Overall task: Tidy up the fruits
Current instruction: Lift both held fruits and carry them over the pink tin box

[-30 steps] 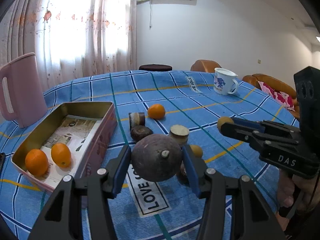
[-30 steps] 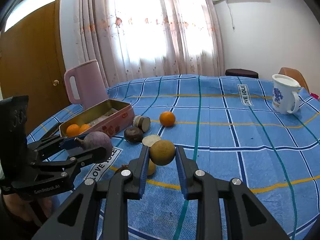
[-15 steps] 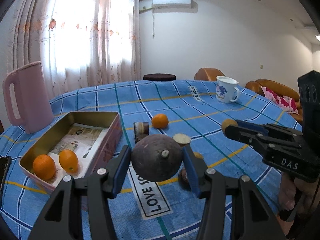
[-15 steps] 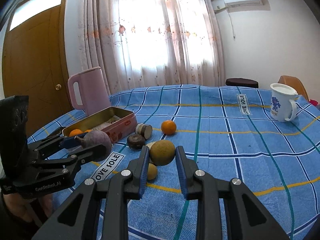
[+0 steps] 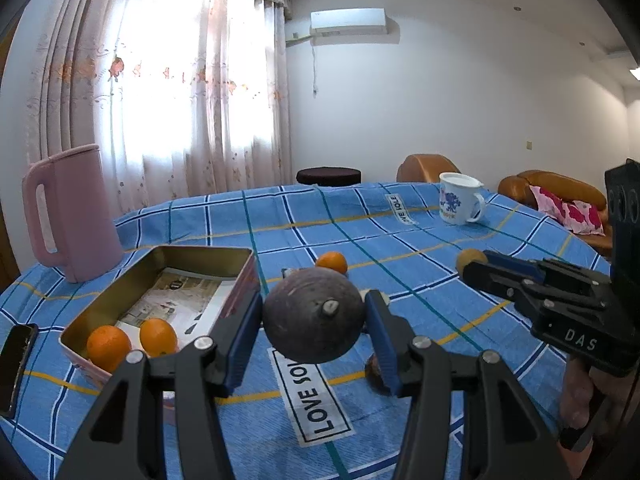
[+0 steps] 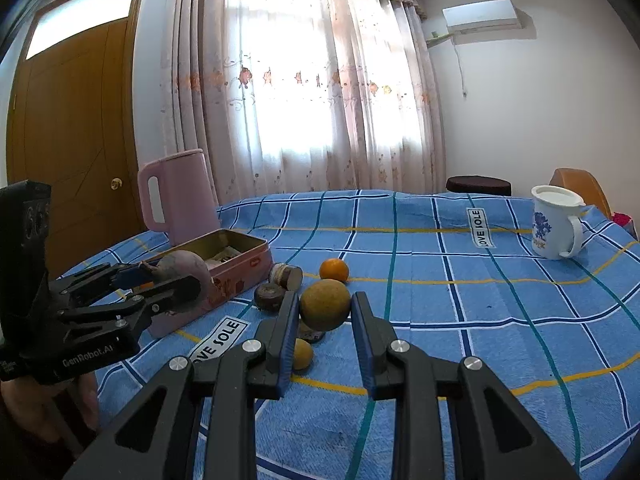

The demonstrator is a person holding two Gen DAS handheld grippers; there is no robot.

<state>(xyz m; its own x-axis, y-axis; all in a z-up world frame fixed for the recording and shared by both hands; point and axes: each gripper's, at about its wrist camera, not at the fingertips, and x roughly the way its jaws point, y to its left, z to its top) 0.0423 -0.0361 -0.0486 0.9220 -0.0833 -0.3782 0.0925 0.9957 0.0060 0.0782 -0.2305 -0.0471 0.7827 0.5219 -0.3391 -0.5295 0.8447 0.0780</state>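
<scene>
My left gripper [image 5: 314, 316] is shut on a dark purple round fruit [image 5: 314, 316] and holds it above the blue checked tablecloth, right of a gold-lined tin box [image 5: 120, 304] holding two oranges [image 5: 109, 347]. My right gripper [image 6: 325, 310] is shut on a brown-yellow round fruit [image 6: 325, 310], also lifted. In the right wrist view the left gripper [image 6: 176, 276] with its purple fruit is beside the tin [image 6: 240, 252]. A loose orange [image 6: 334, 270], dark fruits [image 6: 270, 296] and a small yellow fruit [image 6: 302, 354] lie on the cloth.
A pink jug [image 5: 72, 216] stands behind the tin. A white mug [image 5: 458, 198] sits at the far right of the table. A dark phone [image 5: 16, 364] lies at the left edge. Brown chairs [image 5: 556, 192] stand beyond the table.
Both grippers have risen with their fruits and the views have tilted up. The table now appears lower in both views.
</scene>
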